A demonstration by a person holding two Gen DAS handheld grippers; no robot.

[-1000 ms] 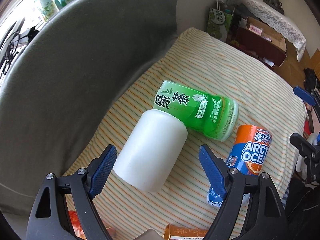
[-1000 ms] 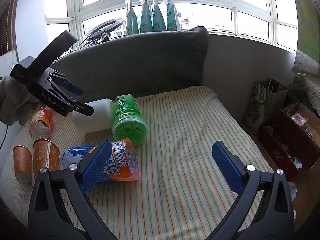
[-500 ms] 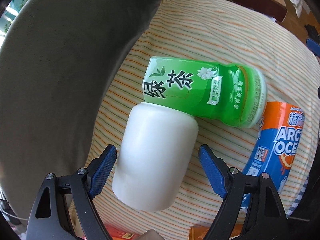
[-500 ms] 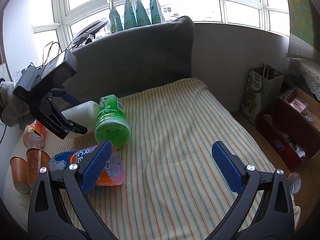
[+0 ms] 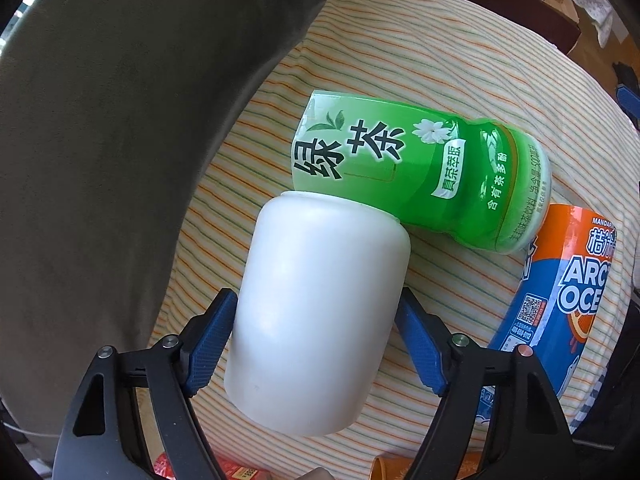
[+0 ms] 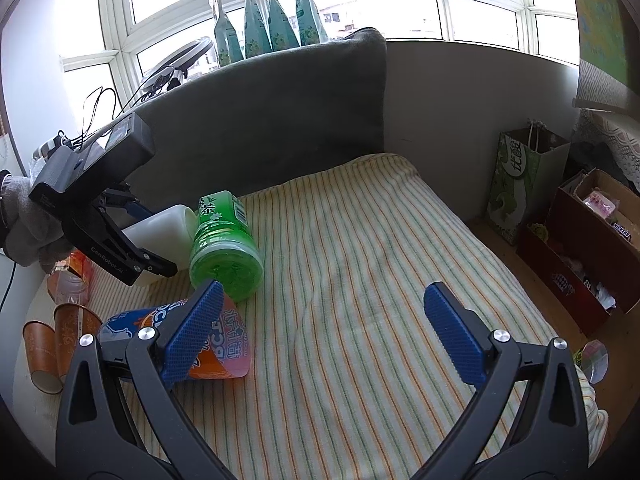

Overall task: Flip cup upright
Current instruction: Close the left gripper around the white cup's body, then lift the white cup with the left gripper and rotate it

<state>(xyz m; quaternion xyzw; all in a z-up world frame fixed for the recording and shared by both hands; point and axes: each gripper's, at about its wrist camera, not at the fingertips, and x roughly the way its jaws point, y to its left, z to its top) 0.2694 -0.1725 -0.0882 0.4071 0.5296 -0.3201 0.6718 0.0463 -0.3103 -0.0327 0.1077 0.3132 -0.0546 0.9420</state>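
A white cup [image 5: 320, 312] lies on its side on the striped cushion [image 5: 420, 60], its far end against a green cup [image 5: 424, 168] that also lies on its side. My left gripper [image 5: 316, 340] is open, with one blue pad on each side of the white cup, close to its walls. In the right wrist view the white cup [image 6: 164, 232] shows behind the left gripper [image 6: 132, 248]. My right gripper [image 6: 324, 332] is open and empty above the cushion [image 6: 360, 280], apart from the cups.
An orange and blue Arctic Ocean cup [image 5: 568, 292] lies on its side right of the white one, also in the right wrist view [image 6: 216, 344]. Brown paper cups [image 6: 52, 340] stand at the left edge. The grey sofa back [image 6: 260, 120] rises behind. Boxes [image 6: 592, 248] stand on the floor.
My left gripper has moved forward, so the white cup now lies between its pads. The right gripper has drifted a little; its jaws stay open.
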